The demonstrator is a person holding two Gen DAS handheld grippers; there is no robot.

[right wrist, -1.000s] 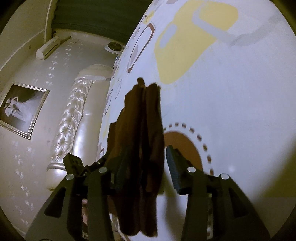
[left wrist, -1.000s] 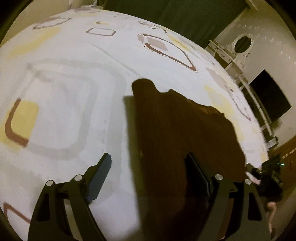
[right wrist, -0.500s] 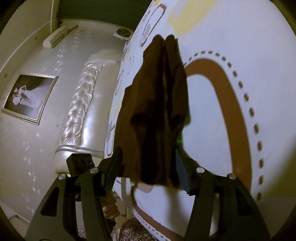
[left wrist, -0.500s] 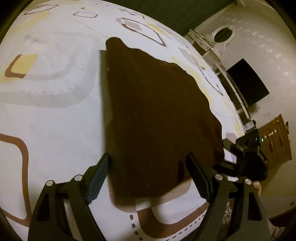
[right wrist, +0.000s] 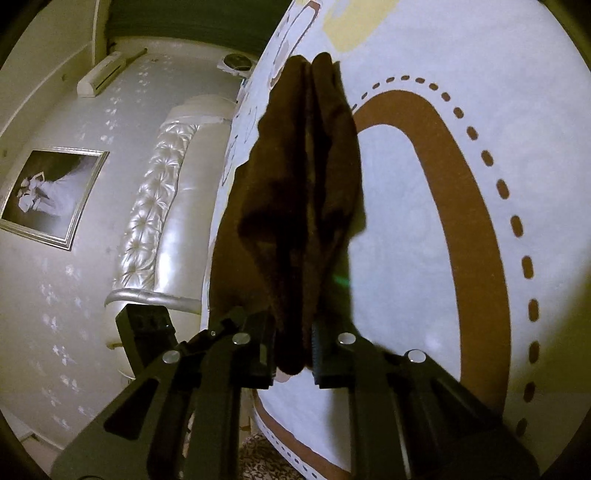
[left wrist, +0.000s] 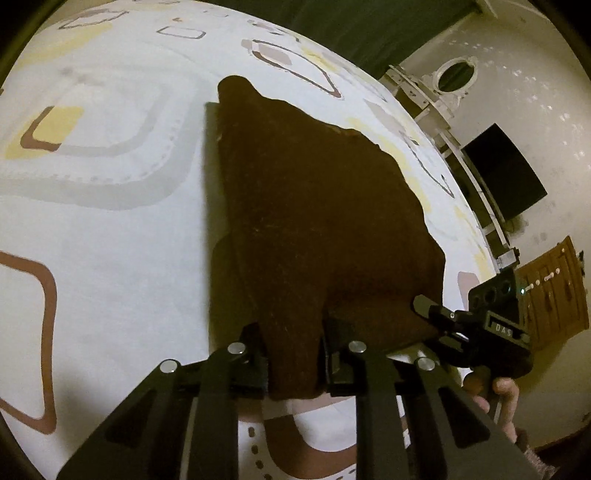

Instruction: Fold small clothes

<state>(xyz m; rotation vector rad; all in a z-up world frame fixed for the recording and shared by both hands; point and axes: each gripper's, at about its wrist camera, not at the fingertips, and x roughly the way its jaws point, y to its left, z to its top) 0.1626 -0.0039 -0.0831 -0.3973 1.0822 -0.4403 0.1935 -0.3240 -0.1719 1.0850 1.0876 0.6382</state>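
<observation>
Bed w/ white bedsheet (left wrist: 110,236) printed in brown, yellow & grey rounded-square outlines, some w/ dotted borders; fills most of both views. Room past it: dim, pale patterned walls, dark green curtain (left wrist: 369,33) at far end. From left claw (left wrist: 293,363): white rack w/ round mirror (left wrist: 456,74) far ahead-right, black screen (left wrist: 504,181) right, wooden drawer unit (left wrist: 550,295) lower right. From right claw (right wrist: 293,356): tufted cream headboard (right wrist: 155,206) to left, framed photo (right wrist: 48,195) on wall further left, AC unit (right wrist: 101,75) up high, leopard-print fabric below bed edge. Brown garment (left wrist: 325,206), dark, soft-looking, lies on sheet ahead of both claws, near edge bunched & lifted; in right view it stands in vertical folds (right wrist: 306,177). Both claws' jaws have just been closing, now each pinching garment's near edge, cloth between the pads. Right claw & a hand (left wrist: 495,391) on its grip sit just right of left claw.
</observation>
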